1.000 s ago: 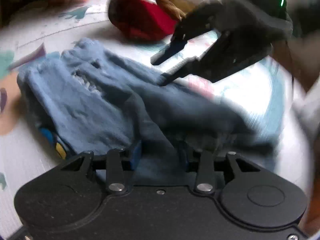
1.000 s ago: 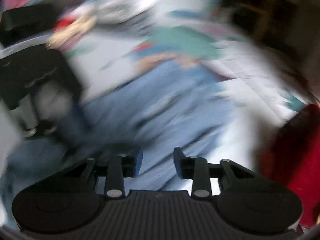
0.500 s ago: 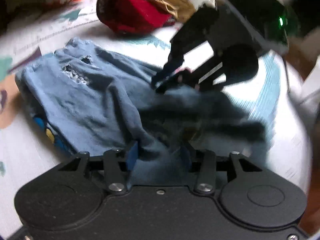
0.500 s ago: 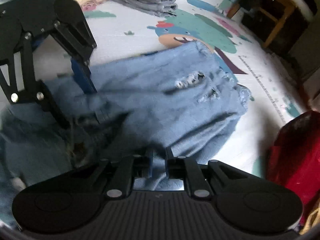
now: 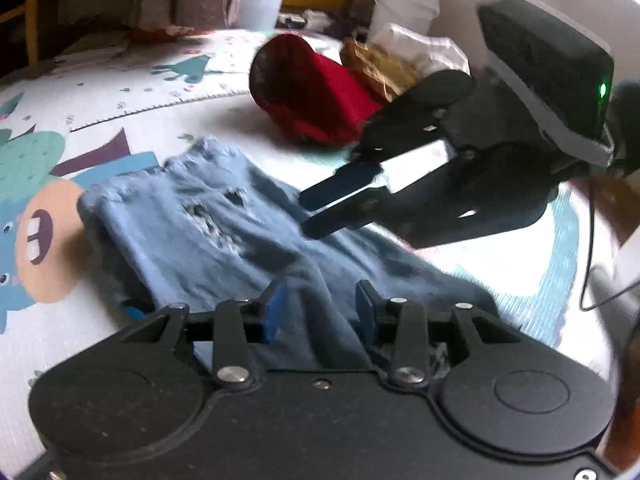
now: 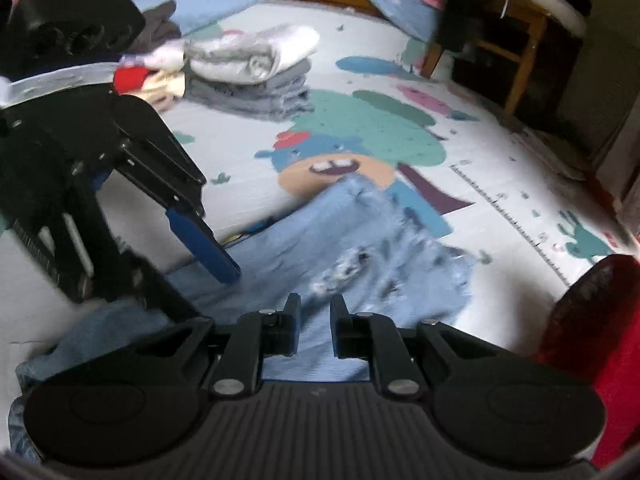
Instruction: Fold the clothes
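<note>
Denim jeans [image 5: 208, 216] bunched in left tool [image 5: 318, 312], right tool [image 5: 310, 216] nearly closed, empty above frayed hem.

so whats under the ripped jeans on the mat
The jeans lie on the cartoon play mat. A blue and yellow item peeks from under one edge; the denim covers the rest, so I cannot identify it.
</note>
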